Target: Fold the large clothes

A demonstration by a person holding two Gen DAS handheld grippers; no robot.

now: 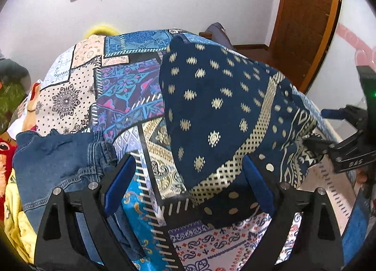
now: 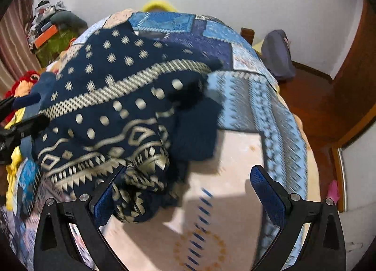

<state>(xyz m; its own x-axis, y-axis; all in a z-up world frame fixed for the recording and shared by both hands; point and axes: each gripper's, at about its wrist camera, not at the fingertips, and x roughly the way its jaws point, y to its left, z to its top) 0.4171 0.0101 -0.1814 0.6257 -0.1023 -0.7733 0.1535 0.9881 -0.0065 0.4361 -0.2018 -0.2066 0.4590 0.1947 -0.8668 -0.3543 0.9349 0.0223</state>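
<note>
My left claw (image 1: 189,181) stands wide open over the bed, its blue pads (image 1: 118,184) clear on both sides of the cloth below; nothing is pinched between them. The navy garment (image 1: 211,106), printed with cream dots, lattice bands and zigzags, lies spread across the patchwork bedspread (image 1: 122,92), one corner of it reaching down between my left fingers. To the left of that claw a denim jacket (image 1: 58,160) sits bunched on the bed, with yellow cloth (image 1: 16,228) beneath it at the edge.

My right claw (image 2: 188,191) is also spread wide. A bunched, zigzag-patterned fold of the navy garment (image 2: 122,115) rests against the inner face of its left pad (image 2: 105,202), while the right pad (image 2: 268,195) stands well apart over bare pale bedspread (image 2: 235,153), so nothing is gripped. This view is blurred. From the left camera, the right claw shows at the frame's right edge, at the garment's hem.
</note>
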